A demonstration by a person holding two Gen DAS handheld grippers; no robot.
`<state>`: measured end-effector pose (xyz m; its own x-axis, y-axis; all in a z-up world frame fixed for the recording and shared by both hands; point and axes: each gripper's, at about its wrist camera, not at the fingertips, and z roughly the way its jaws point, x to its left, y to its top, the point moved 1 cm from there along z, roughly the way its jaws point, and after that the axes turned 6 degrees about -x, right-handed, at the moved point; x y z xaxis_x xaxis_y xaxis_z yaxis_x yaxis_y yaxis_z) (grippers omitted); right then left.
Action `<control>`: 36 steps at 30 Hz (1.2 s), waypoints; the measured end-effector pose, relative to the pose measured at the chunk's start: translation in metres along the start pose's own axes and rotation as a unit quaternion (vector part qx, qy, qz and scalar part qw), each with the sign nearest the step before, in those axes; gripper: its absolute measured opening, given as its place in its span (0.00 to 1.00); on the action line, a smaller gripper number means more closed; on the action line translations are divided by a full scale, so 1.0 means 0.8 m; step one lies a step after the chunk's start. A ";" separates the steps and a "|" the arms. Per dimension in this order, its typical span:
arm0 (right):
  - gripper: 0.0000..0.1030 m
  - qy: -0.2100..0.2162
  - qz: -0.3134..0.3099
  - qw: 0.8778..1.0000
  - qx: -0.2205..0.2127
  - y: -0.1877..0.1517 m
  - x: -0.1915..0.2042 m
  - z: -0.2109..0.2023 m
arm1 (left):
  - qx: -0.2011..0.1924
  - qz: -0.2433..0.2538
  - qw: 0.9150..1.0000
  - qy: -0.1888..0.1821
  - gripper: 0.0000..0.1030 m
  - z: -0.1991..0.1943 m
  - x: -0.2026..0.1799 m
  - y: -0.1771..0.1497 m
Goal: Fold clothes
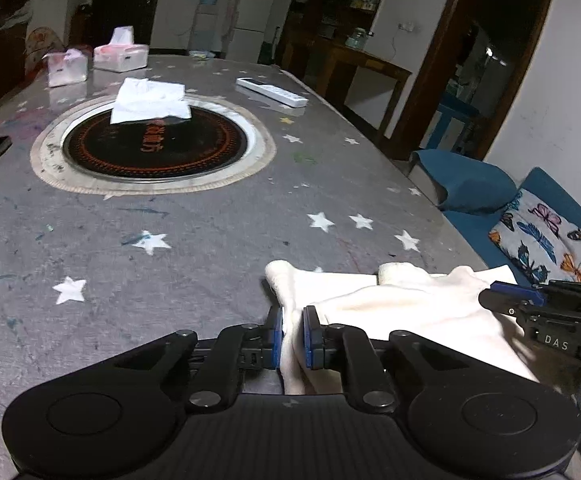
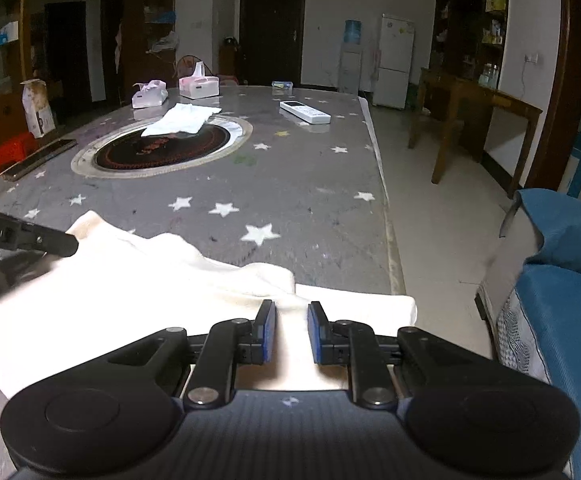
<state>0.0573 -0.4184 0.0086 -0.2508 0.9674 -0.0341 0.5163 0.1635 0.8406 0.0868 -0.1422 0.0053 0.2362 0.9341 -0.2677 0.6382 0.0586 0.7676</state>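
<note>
My left tool pinches the cream cloth garment, my right tool stands slightly parted over it, near the grey star-printed worktop edge, well short of the round black inset hotplate.

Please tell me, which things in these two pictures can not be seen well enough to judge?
- White garment: its near part is hidden in both wrist views by the gripper bodies, so its type is unclear.
- Right gripper: cloth lies between the pads, but contact is unclear.
- Shelf items, right wrist view: too small and dark.
- Black ring's lettering: too blurred.
</note>
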 end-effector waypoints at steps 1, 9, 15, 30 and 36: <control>0.17 0.002 0.000 1.000 -0.003 0.001 0.001 -0.004 | 0.000 -0.004 1.000 0.000 0.15 0.000 0.003 0.001; 0.27 0.021 -0.003 0.999 -0.028 -0.006 0.022 -0.056 | -0.029 0.012 1.000 -0.004 0.19 -0.042 -0.009 -0.005; 0.38 0.034 -0.015 0.999 -0.033 -0.031 0.051 -0.099 | -0.043 0.053 0.996 -0.058 0.19 -0.083 -0.050 -0.031; 0.40 -0.001 0.033 0.998 -0.050 -0.062 0.043 -0.134 | -0.017 0.093 0.992 -0.086 0.19 -0.072 -0.082 -0.072; 0.47 -0.002 0.040 0.998 -0.041 -0.070 0.039 -0.136 | -0.019 0.081 0.993 -0.085 0.28 -0.080 -0.082 -0.070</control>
<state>-0.0686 -0.4188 0.0196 -0.2074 0.9777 0.0324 0.4655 0.0695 0.8823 -0.0111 -0.1839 0.0174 0.4558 0.8597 -0.2306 0.5550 -0.0719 0.8288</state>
